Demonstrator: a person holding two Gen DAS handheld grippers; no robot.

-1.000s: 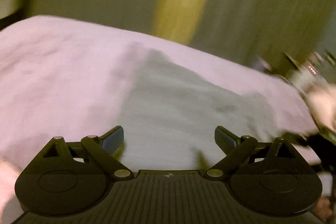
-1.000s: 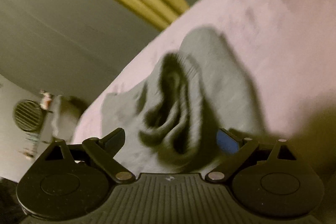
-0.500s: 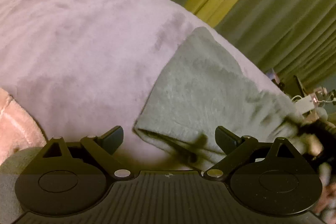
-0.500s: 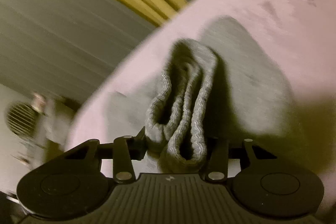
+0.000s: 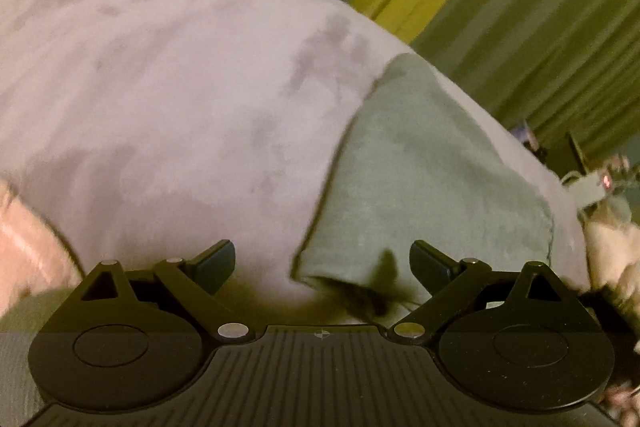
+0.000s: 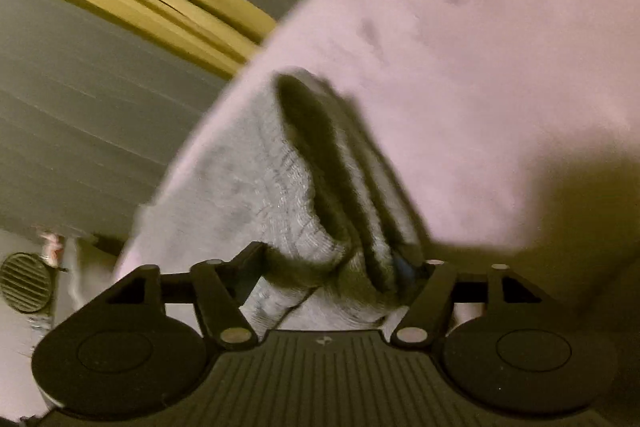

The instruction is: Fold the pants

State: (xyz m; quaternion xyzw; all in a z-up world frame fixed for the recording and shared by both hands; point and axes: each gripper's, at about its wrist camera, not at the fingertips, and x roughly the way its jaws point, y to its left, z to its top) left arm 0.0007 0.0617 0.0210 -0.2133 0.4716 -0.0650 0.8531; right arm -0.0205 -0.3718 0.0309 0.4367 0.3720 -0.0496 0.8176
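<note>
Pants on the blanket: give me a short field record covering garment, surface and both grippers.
surface: pinkish plush blanket
garment: grey-green pants, folded flat on it
left gripper: open, over the pants' near corner, holding nothing
right gripper: jaws have just been opening, bunched pants edge between them; grip unclear
backdrop: green and yellow curtain

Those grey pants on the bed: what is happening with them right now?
A person with a gripper in each hand is folding the grey pants on a pink blanket. The right gripper has the bunched, ribbed end of the pants between its fingers; its jaws have just been opening. The left gripper is open over the near corner of the folded fabric, holding nothing.
</note>
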